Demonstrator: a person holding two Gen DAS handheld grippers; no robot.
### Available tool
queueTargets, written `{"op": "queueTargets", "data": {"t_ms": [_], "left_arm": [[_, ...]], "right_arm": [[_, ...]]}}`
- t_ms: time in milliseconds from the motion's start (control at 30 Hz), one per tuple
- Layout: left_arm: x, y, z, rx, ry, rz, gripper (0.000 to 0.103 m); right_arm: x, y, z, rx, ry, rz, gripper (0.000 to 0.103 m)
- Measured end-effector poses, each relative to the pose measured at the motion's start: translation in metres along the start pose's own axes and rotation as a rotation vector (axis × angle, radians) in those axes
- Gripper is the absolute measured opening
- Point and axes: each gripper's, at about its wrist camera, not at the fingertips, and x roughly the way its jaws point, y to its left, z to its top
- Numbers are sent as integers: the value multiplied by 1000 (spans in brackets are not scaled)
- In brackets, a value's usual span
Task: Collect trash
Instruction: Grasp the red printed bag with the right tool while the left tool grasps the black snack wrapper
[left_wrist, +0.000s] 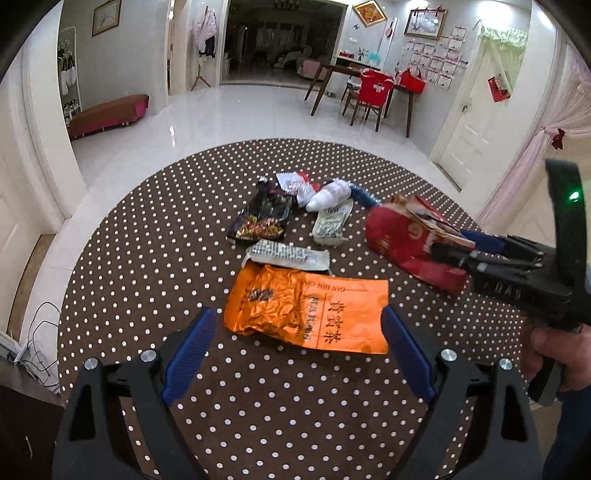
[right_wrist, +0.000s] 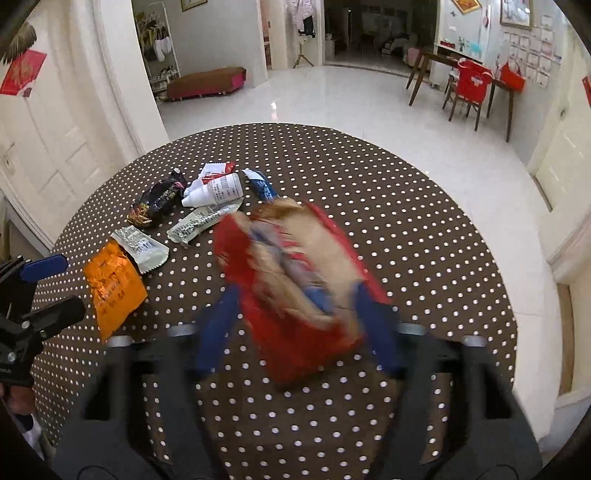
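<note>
Round table under a brown polka-dot cloth (left_wrist: 147, 258), litter scattered mid-table. Left gripper (left_wrist: 299, 354) spread wide and empty, hovering just short of the orange foil tea packet (left_wrist: 306, 314), which lies flat and crumpled at one end. Right gripper (right_wrist: 295, 325) blurred in its own view; the red snack bag (right_wrist: 295, 288) sits between its blue fingers (right_wrist: 218, 328), but whether they pinch it cannot be told. White plastic bottle (left_wrist: 330, 194) and black snack wrapper (left_wrist: 262, 218) lie farther back. The packet looks light, thin, slick, crackly; best taken at a raised crumpled fold, not the flat edge.
</note>
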Motion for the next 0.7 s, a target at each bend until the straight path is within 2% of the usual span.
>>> {"op": "queueTargets", "data": {"t_ms": [33,100,367,400,433,467,567,600,633,700], "left_arm": [[3,1,0,-3,4,2,89],[7,3,1,-5,8,12,89],[20,8,6,-11,21,46,89],[21,9,6,-14,22,47,89],[22,10,7,-17,22,50,89],[23,11,7,-20,23,53,89],[26,15,8,-31,25,61,89],[27,15,8,-34,26,63,89],[29,17,9,-38,29,65,89],[33,19,10,-42,33,70,89]], "right_arm": [[-2,-3,0,13,0,27,31],[-3,-6,0,23,7,64,27],[-6,-7,-1,33,-2,94,27],[-6,-7,0,33,-3,92,32],[-5,-7,1,33,-7,91,46],[-5,-8,2,35,-15,88,52],[-4,-8,6,32,-24,89,53],[-2,-6,7,29,-23,93,50],[2,-4,9,20,-19,95,30],[7,0,10,12,-3,87,24]]}}
